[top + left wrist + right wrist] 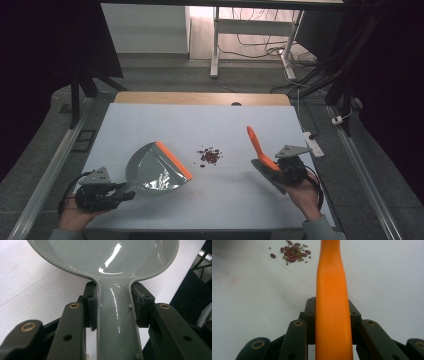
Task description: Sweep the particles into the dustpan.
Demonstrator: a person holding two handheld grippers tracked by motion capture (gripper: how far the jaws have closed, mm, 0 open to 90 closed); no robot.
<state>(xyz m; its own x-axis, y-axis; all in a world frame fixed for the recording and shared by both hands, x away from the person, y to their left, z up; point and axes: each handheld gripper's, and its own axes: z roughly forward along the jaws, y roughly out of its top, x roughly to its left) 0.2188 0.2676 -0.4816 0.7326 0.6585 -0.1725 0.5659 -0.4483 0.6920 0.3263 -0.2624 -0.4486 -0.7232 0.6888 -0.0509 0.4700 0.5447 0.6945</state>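
A: Left gripper (115, 307) first. Jaws clenched on the grey handle of the dustpan (107, 260), 1 pad on each side of the neck, both touching.
B: Confirmed from the high view. Left gripper (125, 192) at the near left of the table (150, 120), held by the left hand (75, 215). Dustpan (155, 172) flat on the white top, orange lip facing right toward the pile.
A: Right gripper (332, 315) next. Jaws clamped around the orange handle of the brush (332, 290), handle running straight up between them.
B: Same in the high view. Right gripper (277, 170) at the near right, in the right hand (302, 197). Brush (257, 147) tilted, handle tip up and left, dark bristles low beside the gripper.
A: Outward now. Beans (293, 251), 1 small pile, red with a few small greenish ones, ahead and left of the brush handle.
B: Beans (210, 156) between dustpan and brush, apart from both, near the table's middle.
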